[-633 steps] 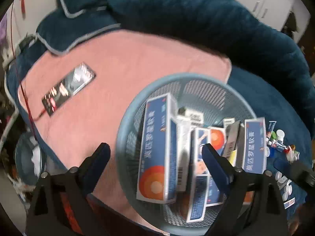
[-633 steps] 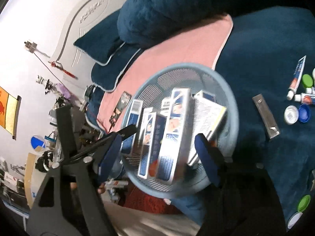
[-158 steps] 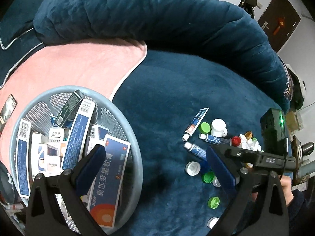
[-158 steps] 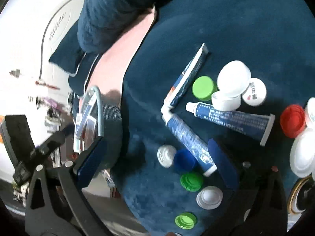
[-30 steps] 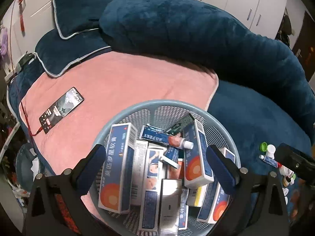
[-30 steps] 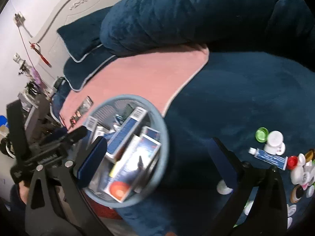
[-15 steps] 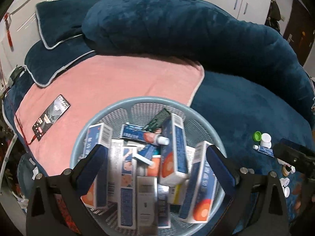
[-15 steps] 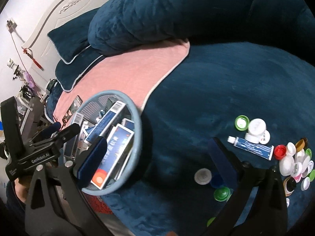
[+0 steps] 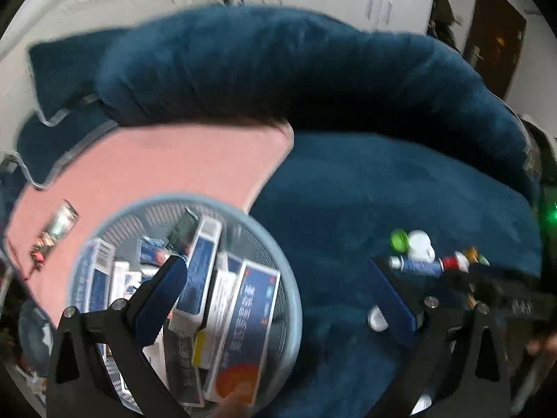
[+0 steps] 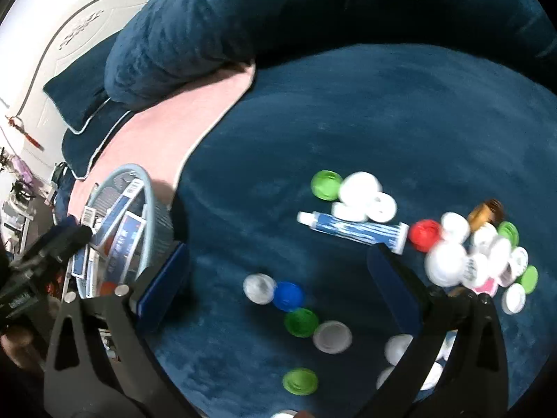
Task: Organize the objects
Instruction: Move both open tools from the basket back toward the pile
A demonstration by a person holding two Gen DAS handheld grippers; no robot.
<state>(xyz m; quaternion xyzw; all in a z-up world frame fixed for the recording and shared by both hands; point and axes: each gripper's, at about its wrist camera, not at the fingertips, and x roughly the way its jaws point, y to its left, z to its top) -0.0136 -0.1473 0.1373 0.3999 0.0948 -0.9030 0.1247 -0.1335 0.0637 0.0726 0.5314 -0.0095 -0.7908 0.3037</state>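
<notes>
The light-blue mesh basket [image 9: 278, 244] sits on the bed where the pink blanket [image 9: 167, 160] meets the dark blue blanket [image 9: 383, 202], and it's stuffed: a bunch of blue-and-white medicine boxes [image 9: 243, 327] standing on end and leaning on each other, plus a dark box [image 9: 182, 224] poking up at about 12 o'clock inside the rim. A tube looks to lie across the boxes, but it's too blurry to be sure. The left hand-held gripper [image 9: 278, 299] hangs over the basket's 3 o'clock edge, jaws spread wide with nothing between them. The right hand-held gripper [image 10: 278, 289] is wide open too, nothing in it, hovering over the loose stuff on the blue blanket: a blue-and-white ointment tube [image 10: 355, 231] lying flat at roughly 1 o'clock from its fingers, white caps [image 10: 360, 188] and a green cap [image 10: 326, 184] just beyond it, a red cap [image 10: 424, 235] at the tube's crimped end, and a clear cap [image 10: 259, 288], blue cap [image 10: 288, 296] and another green cap [image 10: 301, 322] right between the fingers. Compared with half a second ago, the left view has swung right, so the basket has slid toward 8 o'clock and the phone [image 9: 57, 228] sits near the left edge, while the right view has closed in on the caps, with the basket pushed off to 9 o'clock.
</notes>
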